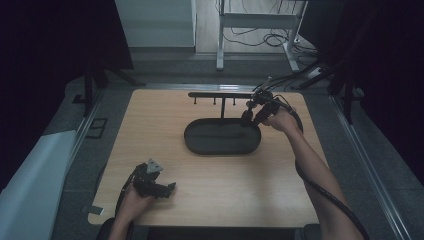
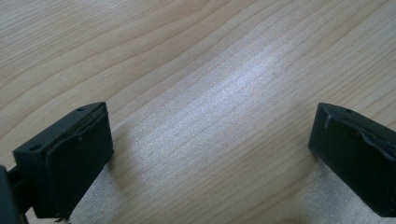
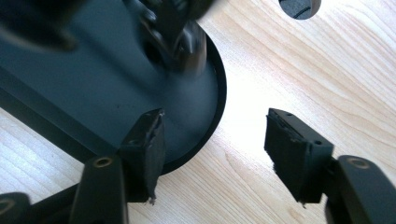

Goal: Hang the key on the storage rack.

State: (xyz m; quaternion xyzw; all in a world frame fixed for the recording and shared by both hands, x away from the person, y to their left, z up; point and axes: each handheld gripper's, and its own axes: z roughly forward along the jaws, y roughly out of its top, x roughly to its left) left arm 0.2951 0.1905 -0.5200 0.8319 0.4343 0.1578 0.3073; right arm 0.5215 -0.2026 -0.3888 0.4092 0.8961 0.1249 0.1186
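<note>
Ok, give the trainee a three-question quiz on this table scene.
1. True or false: the left gripper holds something between its jaws.
2. Which thing is the right gripper closest to? A) the black oval tray B) a cup C) a book
3. What is the table top made of, by its look?

Key:
1. False. In the left gripper view the jaws stand wide apart over bare wood.
2. A. The gripper sits at the tray's right end, beside the stand with hooks; its jaws are apart with nothing between them.
3. Light wood with a visible grain.
</note>
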